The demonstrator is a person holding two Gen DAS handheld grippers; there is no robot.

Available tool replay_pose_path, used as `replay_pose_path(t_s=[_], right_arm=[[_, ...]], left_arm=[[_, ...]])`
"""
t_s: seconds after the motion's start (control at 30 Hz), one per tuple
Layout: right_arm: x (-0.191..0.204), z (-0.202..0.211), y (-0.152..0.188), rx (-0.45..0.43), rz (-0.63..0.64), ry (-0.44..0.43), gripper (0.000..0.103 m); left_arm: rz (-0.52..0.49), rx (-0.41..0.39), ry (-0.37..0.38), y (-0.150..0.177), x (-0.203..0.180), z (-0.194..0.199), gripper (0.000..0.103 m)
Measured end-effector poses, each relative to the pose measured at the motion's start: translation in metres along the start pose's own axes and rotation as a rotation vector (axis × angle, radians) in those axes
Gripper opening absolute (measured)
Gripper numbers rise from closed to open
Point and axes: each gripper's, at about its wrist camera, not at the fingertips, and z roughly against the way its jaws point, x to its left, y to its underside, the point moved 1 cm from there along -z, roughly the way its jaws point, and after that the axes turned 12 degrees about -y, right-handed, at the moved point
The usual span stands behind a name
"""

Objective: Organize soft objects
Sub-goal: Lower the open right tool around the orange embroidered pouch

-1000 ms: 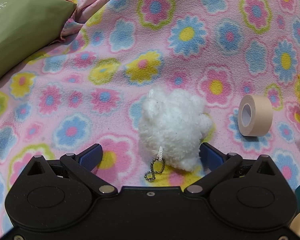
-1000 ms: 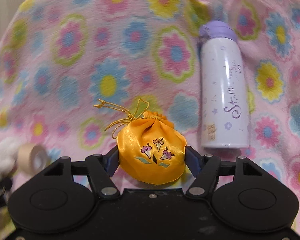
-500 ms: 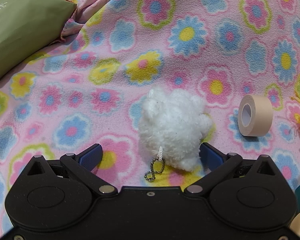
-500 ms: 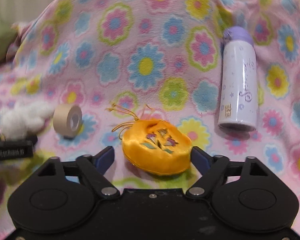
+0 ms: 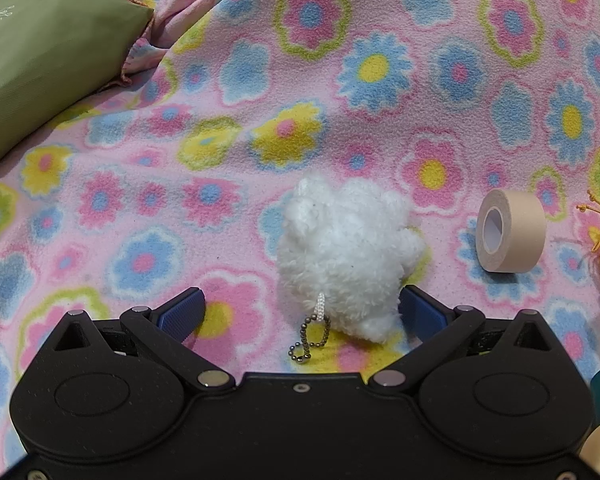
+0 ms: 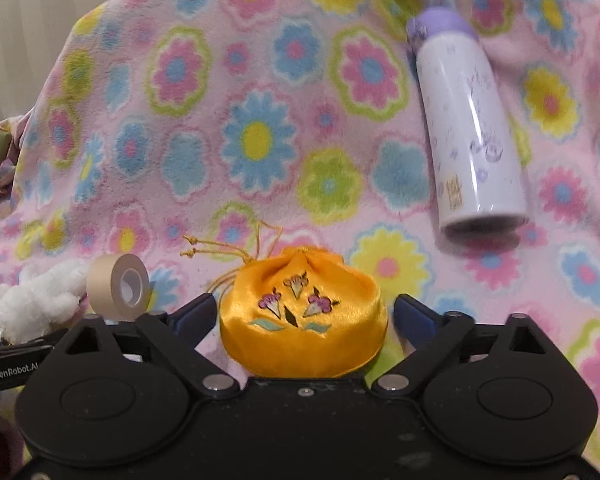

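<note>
White lettering "GenRobot.AI" stands on the black plastic gripper body at the right-wrist view's left edge.

The right gripper stands with its jaws spread on either side of an orange satin drawstring pouch, which rests on the flowered fleece blanket, small gaps showing at both pads. A lavender bottle lies farther back to the right. A beige tape roll and a white plush toy sit left.
</note>
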Motion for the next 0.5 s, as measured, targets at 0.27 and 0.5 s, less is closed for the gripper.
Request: replay_pose_path(t_s=[0.27, 0.5], right_arm=[[0.003, -0.001, 0.003, -0.003, 0.022, -0.007, 0.082], [0.001, 0.000, 0.003, -0.014, 0.007, -0.022, 0.079]], left_arm=[[-0.008, -0.008, -0.011, 0.000, 0.000, 0.001, 0.101], [-0.007, -0.059, -0.051, 0.002, 0.000, 0.011, 0.099]])
